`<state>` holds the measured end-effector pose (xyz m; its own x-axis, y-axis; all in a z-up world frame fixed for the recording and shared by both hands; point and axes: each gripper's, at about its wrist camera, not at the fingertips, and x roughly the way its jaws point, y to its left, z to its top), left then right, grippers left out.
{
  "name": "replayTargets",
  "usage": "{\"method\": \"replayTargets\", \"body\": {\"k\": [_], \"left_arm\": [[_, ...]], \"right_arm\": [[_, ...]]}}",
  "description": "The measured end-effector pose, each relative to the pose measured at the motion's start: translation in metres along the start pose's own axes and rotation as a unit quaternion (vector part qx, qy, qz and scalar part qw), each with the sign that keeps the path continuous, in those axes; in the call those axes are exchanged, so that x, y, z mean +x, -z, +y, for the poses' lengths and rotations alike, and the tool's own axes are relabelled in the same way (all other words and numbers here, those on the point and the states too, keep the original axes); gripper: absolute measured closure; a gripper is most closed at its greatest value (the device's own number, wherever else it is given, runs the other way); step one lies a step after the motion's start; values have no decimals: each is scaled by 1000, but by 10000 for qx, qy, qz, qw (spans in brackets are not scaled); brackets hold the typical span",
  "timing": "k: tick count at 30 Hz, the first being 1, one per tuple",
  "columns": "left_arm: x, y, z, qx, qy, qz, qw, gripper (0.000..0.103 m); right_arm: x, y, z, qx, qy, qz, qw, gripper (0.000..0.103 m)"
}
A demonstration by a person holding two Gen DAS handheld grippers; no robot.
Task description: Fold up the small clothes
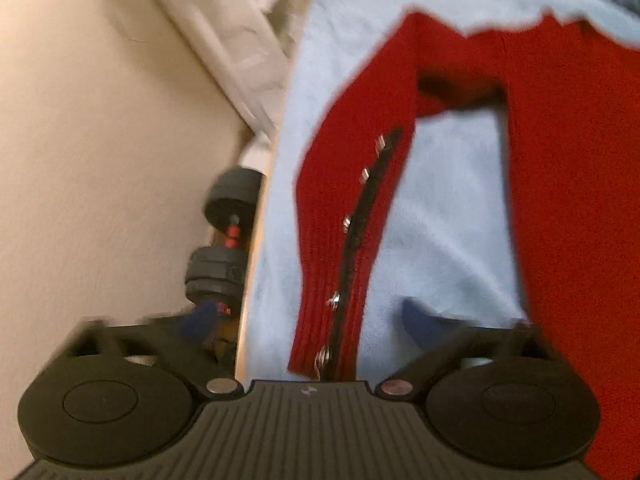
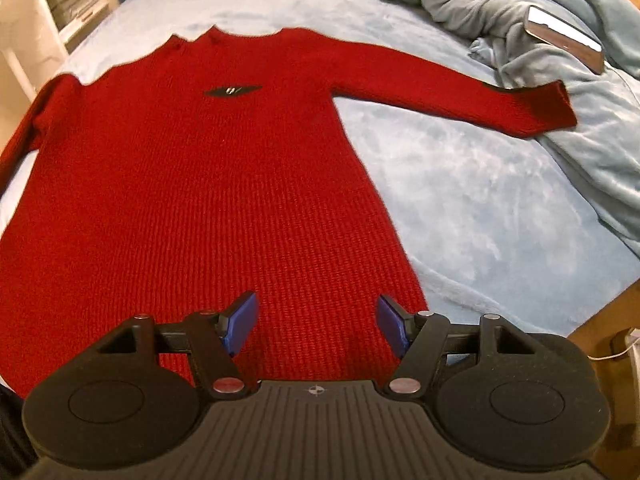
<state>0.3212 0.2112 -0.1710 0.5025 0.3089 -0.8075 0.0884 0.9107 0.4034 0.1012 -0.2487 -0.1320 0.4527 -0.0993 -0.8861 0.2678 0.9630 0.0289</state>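
1. The red sweater lies flat and face up on the pale blue blanket, its neck at the far end and its hem nearest your right gripper.
2. One sleeve stretches out to the right, its cuff lying on the rumpled grey duvet.
3. The other sleeve, edged with a dark strip of silver snaps, lies beside the body between your left gripper's fingers.
4. Your right gripper hovers over the hem, blue pads spread wide and holding nothing.
5. Your left gripper is also spread wide and empty; its view is blurred.
6. A dumbbell lies on the floor by the bed's edge.
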Motion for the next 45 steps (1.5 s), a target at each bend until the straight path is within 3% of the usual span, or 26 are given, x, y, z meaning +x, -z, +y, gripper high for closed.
{"method": "replayTargets", "body": {"k": [1, 3, 6, 8, 10, 12, 14, 19, 24, 27, 31, 34, 35, 36, 37, 39, 40, 42, 45], "left_arm": [[12, -6, 3, 29, 268, 313, 9991, 94], [17, -24, 24, -379, 824, 696, 9934, 95], [-23, -65, 70, -936, 2033, 613, 9727, 95], [-73, -93, 103, -1158, 2883, 225, 9503, 95], [-124, -119, 130, -1260, 3319, -339, 9342, 95], [-161, -142, 156, -1420, 3483, -841, 9228, 95], [-171, -162, 177, -1734, 3337, -979, 9214, 95], [-140, -191, 188, -2465, 2984, -464, 9209, 95], [-114, -222, 138, -2527, 3080, 26, 9172, 95], [-107, -247, 81, -2481, 3420, 256, 9060, 95], [-101, -291, -31, -1919, 3957, 400, 8972, 94], [-92, -312, -130, -1636, 4349, 637, 8832, 94], [-85, -313, -158, -1652, 4416, 710, 8790, 92], [-78, -314, -184, -1645, 4429, 771, 8780, 79], [-71, -314, -203, -1603, 4417, 850, 8786, 52], [-55, -314, -232, -1380, 4348, 1071, 8834, 16], [-50, -311, -233, -1377, 4178, 1040, 8920, 14], [-43, -303, -219, -1437, 4024, 884, 8998, 13], [-35, -282, -167, -1742, 3663, 722, 9112, 2]], "right_arm": [[3, -1, 3, -54, 17, 33, 10000, 36], [8, -5, 10, -141, 48, 103, 9998, 36], [11, -11, 18, -226, 23, 96, 9997, 36], [14, -13, 21, -273, 27, 72, 9996, 36], [22, -14, 23, -304, 39, 118, 9995, 36], [31, -14, 24, -266, 40, 236, 9994, 36], [38, -15, 24, -170, -16, 340, 9993, 36], [38, -13, 21, -127, -92, 234, 9996, 36], [45, -9, -4, 150, 14, 335, 9993, 36], [52, -6, -21, 441, 108, 403, 9982, 36], [59, -5, -38, 748, 70, 507, 9959, 36], [61, -6, -46, 808, 113, 484, 9955, 36], [61, -6, -49, 831, 145, 461, 9954, 36], [61, -6, -52, 862, 173, 437, 9952, 36], [62, -7, -54, 884, 200, 427, 9950, 36], [64, -8, -60, 921, 233, 453, 9944, 36], [65, -8, -64, 953, 236, 462, 9941, 36], [65, -8, -72, 988, 213, 451, 9939, 36], [67, -7, -81, 957, 273, 388, 9943, 36]]}}
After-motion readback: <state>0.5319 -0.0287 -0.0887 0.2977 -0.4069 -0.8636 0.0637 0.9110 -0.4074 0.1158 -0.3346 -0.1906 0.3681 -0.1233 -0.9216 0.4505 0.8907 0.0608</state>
